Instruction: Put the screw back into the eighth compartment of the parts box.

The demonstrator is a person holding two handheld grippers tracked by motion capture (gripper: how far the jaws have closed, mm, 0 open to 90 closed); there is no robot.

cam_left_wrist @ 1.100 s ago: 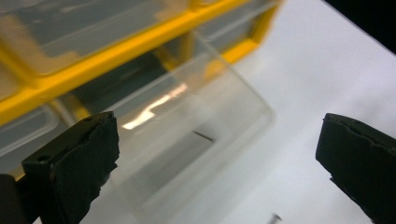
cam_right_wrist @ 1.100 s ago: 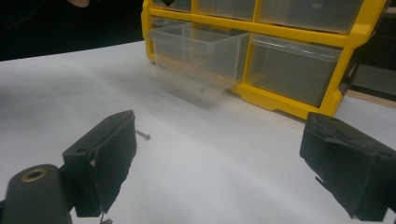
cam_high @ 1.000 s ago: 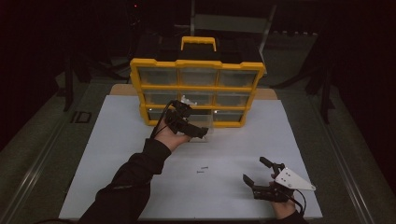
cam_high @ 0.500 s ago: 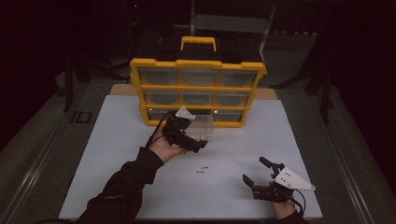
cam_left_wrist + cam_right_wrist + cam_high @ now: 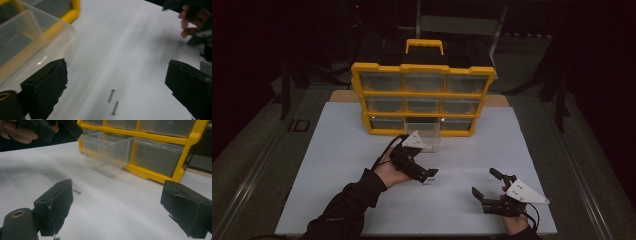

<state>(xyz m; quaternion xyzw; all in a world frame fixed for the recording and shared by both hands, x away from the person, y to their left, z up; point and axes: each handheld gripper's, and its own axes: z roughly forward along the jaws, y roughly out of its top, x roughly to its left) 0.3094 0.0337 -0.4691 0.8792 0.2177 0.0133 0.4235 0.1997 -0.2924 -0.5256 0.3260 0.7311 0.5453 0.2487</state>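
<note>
Two small screws (image 5: 111,95) lie side by side on the white mat (image 5: 337,165); in the high view they are a dark speck (image 5: 427,183). My left gripper (image 5: 428,175) hangs low just over them, open. Its jaws have just been closing a little, with nothing gripped between them (image 5: 116,75). Behind it a clear drawer (image 5: 424,134) stands pulled out of the yellow organizer (image 5: 424,67); a screw (image 5: 103,165) lies inside it. My right gripper (image 5: 483,181) rests open near the mat's front right, empty (image 5: 117,192). Another screw (image 5: 77,192) lies on the mat ahead of it.
The organizer stands upright at the back of the mat with rows of clear drawers and a yellow handle (image 5: 424,45) on top. A dark metal frame surrounds the table. The other hand (image 5: 22,131) with its gripper is at the top left of the right gripper view.
My left hand has come away from the pulled-out drawer, toward the person and lower, over the screws on the mat. The right gripper has stayed put.
</note>
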